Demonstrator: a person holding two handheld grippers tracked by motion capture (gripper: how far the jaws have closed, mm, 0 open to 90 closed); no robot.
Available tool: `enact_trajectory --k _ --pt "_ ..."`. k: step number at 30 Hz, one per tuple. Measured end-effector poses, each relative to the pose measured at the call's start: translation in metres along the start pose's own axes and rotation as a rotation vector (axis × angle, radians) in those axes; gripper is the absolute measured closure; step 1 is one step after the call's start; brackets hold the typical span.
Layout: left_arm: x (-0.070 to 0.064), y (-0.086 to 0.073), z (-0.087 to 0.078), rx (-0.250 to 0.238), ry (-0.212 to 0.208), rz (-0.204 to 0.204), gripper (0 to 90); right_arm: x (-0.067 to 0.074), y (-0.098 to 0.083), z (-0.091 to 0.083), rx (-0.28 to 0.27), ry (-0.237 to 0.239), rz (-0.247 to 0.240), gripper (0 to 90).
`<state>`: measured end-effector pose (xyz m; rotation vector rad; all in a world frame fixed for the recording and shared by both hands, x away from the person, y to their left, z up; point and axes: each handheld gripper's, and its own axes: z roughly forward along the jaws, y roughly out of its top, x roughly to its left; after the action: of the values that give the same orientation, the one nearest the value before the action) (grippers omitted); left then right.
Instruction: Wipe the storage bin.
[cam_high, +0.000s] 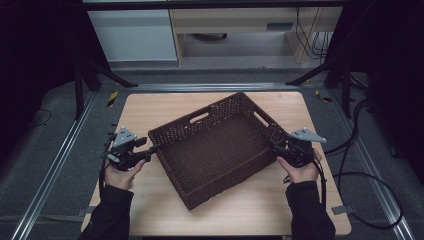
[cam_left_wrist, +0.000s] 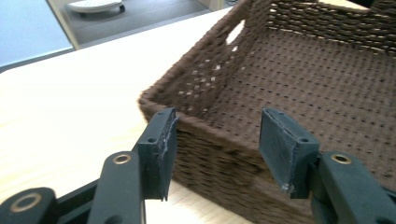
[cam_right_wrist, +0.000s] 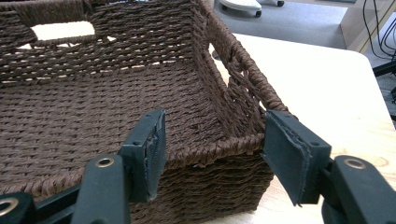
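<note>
My left gripper (cam_left_wrist: 215, 149) sits closest in its own view, its fingers (cam_left_wrist: 159, 149) apart with a corner stretch of the woven basket (cam_left_wrist: 289, 79) wall standing between them; one finger is outside the wall over the worktop (cam_left_wrist: 70, 107), the other over the inside, and neither pad presses on the weave. In the right gripper view the right gripper (cam_right_wrist: 219, 154) straddles the basket (cam_right_wrist: 93, 107) wall near another corner the same way, fingers (cam_right_wrist: 152, 149) spread, one over the basket's inside and one just outside the corner, clear of the weave on both sides. From the high view the basket (cam_high: 215, 145) lies skewed between my two grippers, the left gripper (cam_high: 150, 148) at its left corner and the right gripper (cam_high: 276, 148) at its right side. Both hands reach in from the near edge, forearms roughly parallel, each gripper held about level and pointing inward at the basket.
</note>
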<state>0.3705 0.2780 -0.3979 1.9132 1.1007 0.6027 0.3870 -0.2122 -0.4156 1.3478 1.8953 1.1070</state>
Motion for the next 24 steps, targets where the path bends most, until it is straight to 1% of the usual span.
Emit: enact_trajectory --k 3,5,6,7,9,10,11,12,14,15,20,22,24 --pt "0.006 0.001 0.005 0.002 0.015 0.010 44.8 -0.001 0.001 0.002 -0.003 -0.003 -0.006 39.5" --pt "0.011 0.003 0.009 0.002 0.021 0.009 44.2 -0.001 0.001 0.003 -0.004 -0.003 -0.005 39.5" --pt "0.011 0.003 0.009 0.002 0.021 0.009 44.0 -0.001 0.001 0.003 -0.004 -0.003 -0.005 39.5" --pt "0.013 0.003 0.013 0.006 0.025 0.007 44.0 -0.001 0.001 0.004 -0.006 -0.003 -0.005 39.5" --pt "0.015 0.003 0.022 0.029 0.023 0.013 43.6 -0.001 0.002 0.004 -0.008 -0.003 -0.007 38.8" --pt "0.015 0.002 0.025 0.030 0.011 0.011 43.6 -0.001 0.002 0.003 -0.010 -0.002 -0.010 38.1" --pt "0.014 0.002 0.026 0.030 0.010 0.012 44.1 0.000 0.003 0.002 -0.009 -0.004 -0.010 36.5" --pt "0.014 0.002 0.025 0.032 0.011 0.013 44.1 0.001 0.003 0.000 -0.009 0.000 -0.012 35.0" --pt "0.012 0.001 0.023 0.037 -0.001 0.002 45.5 0.002 0.003 -0.003 -0.018 0.013 -0.008 33.7" --pt "0.011 0.000 0.022 0.034 0.000 -0.001 46.9 0.004 0.003 -0.004 -0.021 0.020 -0.006 32.7" --pt "0.003 -0.004 0.013 0.034 0.011 0.021 46.6 0.012 0.004 -0.001 -0.020 0.062 0.003 30.5" --pt "0.002 -0.004 0.011 0.034 0.008 0.023 46.6 0.014 0.004 0.001 -0.017 0.064 0.000 30.6" --pt "0.003 -0.003 0.008 0.035 0.000 0.029 47.0 0.017 0.003 0.005 0.000 0.054 -0.019 32.5"
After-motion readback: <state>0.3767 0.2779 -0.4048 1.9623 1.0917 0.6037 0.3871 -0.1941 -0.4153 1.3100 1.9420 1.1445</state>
